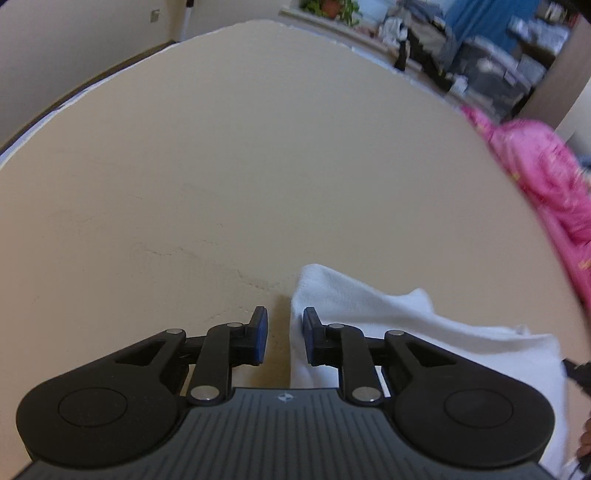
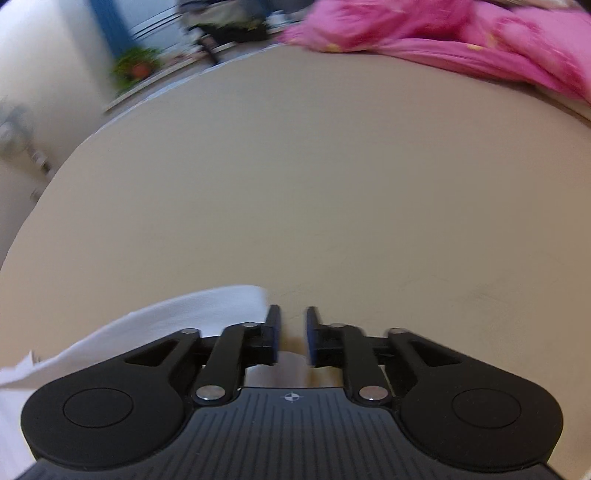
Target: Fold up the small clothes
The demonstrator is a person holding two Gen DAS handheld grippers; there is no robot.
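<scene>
Both grippers, left gripper [image 1: 285,334] and right gripper [image 2: 292,334], are hovering with jaws narrowly parted and gripping nothing; the white cloth [image 1: 388,325] is lying at 5 o'clock beside the left one, so each should probably be pinching a corner edge squarely. Pink garments [image 2: 424,33] are waiting at 1 o'clock on the beige table [image 2: 295,184], with a potted plant [image 1: 328,7] and clutter behind.

Beige table in a cluttered room

The beige table [image 1: 258,155] spreads ahead; past its far edge sit a potted plant [image 1: 330,7] on a ledge, a blue panel [image 1: 480,22], heaped clutter [image 1: 498,70] and pale walls [image 1: 74,40].
</scene>
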